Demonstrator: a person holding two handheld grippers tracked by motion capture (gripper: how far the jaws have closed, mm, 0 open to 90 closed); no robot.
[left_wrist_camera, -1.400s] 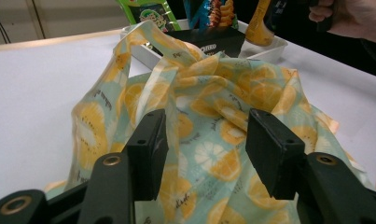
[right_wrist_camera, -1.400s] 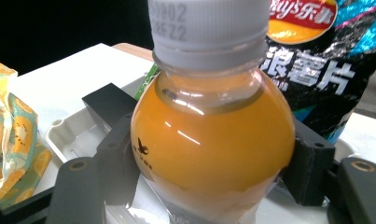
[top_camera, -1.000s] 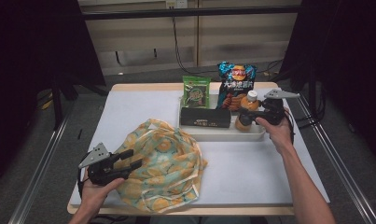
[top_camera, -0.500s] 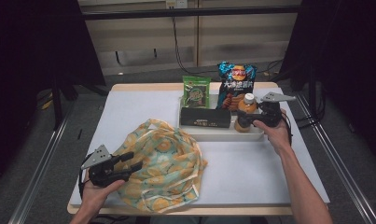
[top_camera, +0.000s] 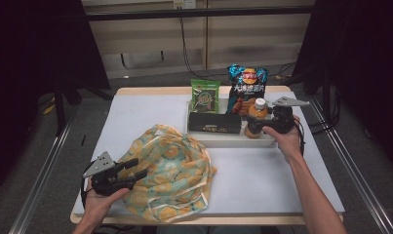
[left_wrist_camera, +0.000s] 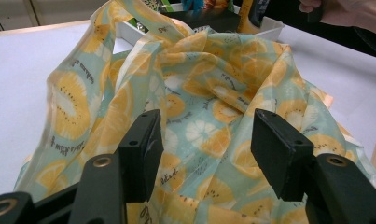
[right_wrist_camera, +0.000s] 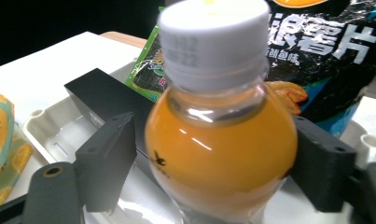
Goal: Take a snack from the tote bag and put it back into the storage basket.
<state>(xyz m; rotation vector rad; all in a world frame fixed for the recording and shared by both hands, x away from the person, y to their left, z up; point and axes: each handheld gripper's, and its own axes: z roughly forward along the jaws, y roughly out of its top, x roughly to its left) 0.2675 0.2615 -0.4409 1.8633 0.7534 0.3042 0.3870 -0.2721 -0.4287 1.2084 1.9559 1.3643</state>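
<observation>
Orange juice bottle [right_wrist_camera: 220,144] stands in the white tray [top_camera: 223,141], the right gripper [top_camera: 252,126] having just widened its jaws around it, one pad clear. Left gripper [top_camera: 135,170] hovers agape over the empty fruit-print bag [top_camera: 169,170]; packing remains undone.

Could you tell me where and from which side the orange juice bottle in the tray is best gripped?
Grip the orange juice bottle around its rounded shoulder below the white cap, coming level from the person's right. It stands upright in the tray with that side free; the black box crowds its left.
</observation>
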